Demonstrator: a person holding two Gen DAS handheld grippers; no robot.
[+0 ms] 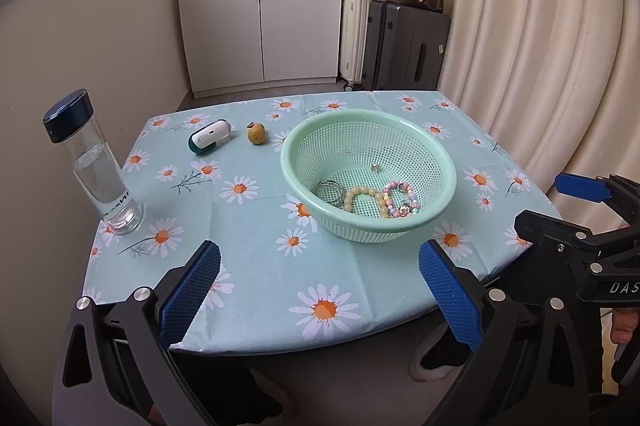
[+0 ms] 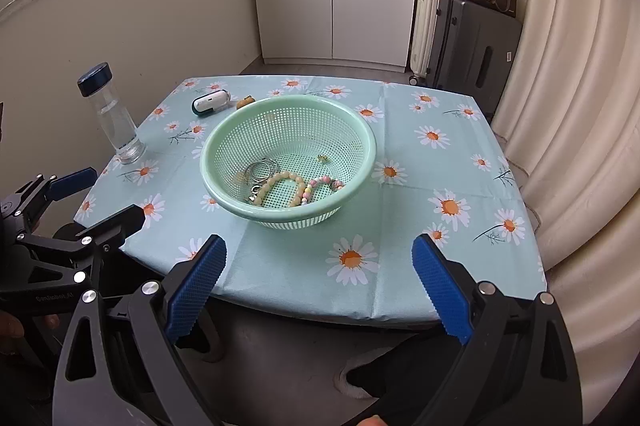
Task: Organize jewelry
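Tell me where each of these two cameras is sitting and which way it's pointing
Left wrist: on the left gripper at the table's near edge, facing the green basket; its own open jaws frame the view, and the right gripper shows on the right.
Right wrist: on the right gripper, same near edge, facing the basket; own open jaws, left gripper at left.
Shared: basket of bracelets, water bottle, floral tablecloth.
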